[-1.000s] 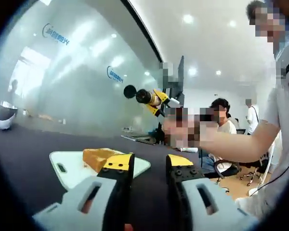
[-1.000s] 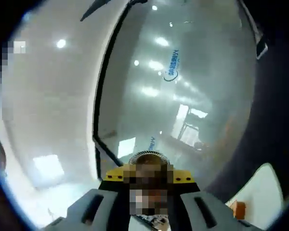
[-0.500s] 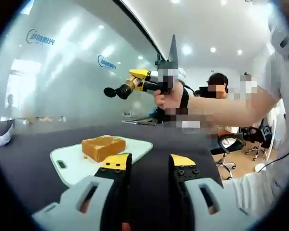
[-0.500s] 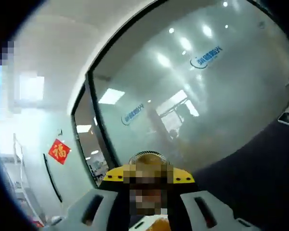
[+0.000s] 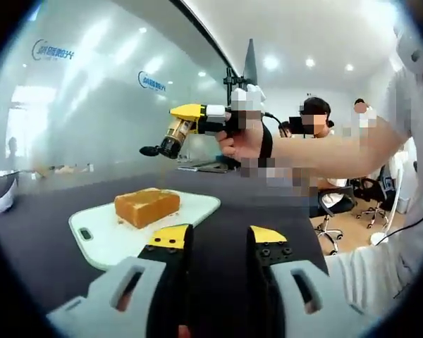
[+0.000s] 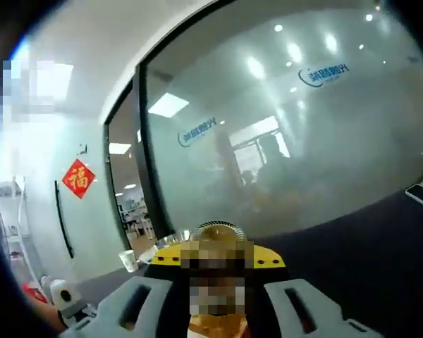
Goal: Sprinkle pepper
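Left gripper: your jaws stand apart over the dark table, holding nothing.
Cutting board: white, just beyond your jaws, with a golden-brown block of food lying on it.
Right gripper: you have it clamped on the pepper shaker, raised above the far end of the board.
Change: a second ago the shaker pointed level and off to the side; now its dark cap tips down toward the food, so the sprinkle looks about to begin.
Pepper shaker: a slim clear body with a dark cap; in the right gripper view a round ribbed end shows between the jaws.
Background: frosted glass wall and seated people behind.
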Demonstrator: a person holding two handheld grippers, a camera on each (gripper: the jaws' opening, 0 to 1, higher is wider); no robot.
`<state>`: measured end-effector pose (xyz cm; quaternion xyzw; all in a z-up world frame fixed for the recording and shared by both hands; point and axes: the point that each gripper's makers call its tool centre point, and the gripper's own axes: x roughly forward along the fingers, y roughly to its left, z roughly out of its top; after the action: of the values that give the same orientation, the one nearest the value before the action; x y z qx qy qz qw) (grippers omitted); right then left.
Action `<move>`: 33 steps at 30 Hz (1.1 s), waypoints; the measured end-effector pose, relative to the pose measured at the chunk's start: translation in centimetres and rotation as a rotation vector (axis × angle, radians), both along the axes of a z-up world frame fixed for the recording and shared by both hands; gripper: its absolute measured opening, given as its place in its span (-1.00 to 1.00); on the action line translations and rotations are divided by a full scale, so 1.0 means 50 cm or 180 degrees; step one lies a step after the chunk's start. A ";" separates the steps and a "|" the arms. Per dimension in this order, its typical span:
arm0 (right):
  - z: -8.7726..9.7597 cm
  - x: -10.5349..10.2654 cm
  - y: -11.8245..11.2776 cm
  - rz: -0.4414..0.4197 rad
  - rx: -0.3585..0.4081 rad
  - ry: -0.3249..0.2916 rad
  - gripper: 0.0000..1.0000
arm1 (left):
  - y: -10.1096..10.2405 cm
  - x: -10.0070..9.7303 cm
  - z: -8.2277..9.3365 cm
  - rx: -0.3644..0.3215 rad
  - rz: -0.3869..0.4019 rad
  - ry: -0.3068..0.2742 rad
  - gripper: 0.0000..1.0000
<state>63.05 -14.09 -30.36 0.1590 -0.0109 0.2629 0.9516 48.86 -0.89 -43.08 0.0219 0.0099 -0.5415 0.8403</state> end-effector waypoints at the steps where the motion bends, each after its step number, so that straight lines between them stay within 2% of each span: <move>1: 0.003 -0.006 0.001 -0.0012 -0.0019 -0.0018 -0.56 | 0.000 -0.001 0.000 0.0000 -0.0002 0.0000 -0.52; 5: 0.008 -0.003 0.002 -0.0016 -0.0083 -0.0051 -0.56 | -0.001 -0.002 0.001 0.0001 -0.0004 -0.0002 -0.52; 8: 0.001 0.001 -0.004 0.0020 0.0137 0.0054 -0.56 | -0.001 -0.002 0.001 0.0000 0.0000 -0.0003 -0.52; 13: -0.009 0.009 -0.021 -0.0057 0.0252 0.0108 -0.56 | -0.003 -0.006 -0.002 0.0025 -0.0012 -0.0005 -0.52; 17: -0.014 -0.002 -0.023 -0.0034 0.0625 0.0242 -0.56 | -0.002 -0.004 -0.006 0.0051 -0.0015 -0.0011 -0.50; 20: -0.020 0.002 -0.034 -0.0020 0.1034 0.0365 -0.56 | -0.003 -0.003 -0.010 0.0079 -0.0011 -0.0027 -0.50; 22: -0.031 0.011 -0.048 -0.0004 0.1729 0.0576 -0.56 | -0.005 -0.006 -0.010 0.0089 -0.0012 -0.0045 -0.50; 25: -0.061 0.018 -0.051 -0.0035 0.2260 0.0745 -0.56 | -0.006 -0.006 -0.010 0.0109 0.0005 -0.0061 -0.50; 27: -0.069 0.009 -0.035 0.0172 0.2740 0.0914 -0.56 | -0.007 -0.009 -0.008 0.0103 0.0009 -0.0072 -0.48; 31: -0.093 0.008 -0.034 0.0260 0.3579 0.1129 -0.56 | -0.007 -0.012 -0.004 0.0081 -0.0038 -0.0132 -0.40; 33: -0.100 0.003 -0.034 0.0301 0.3898 0.1189 -0.56 | -0.006 -0.010 -0.002 0.0063 -0.0021 -0.0133 -0.40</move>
<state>63.22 -15.81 -35.38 0.7171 0.0138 0.2187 0.6616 48.38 -1.19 -43.17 0.0416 -0.0023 -0.5436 0.8383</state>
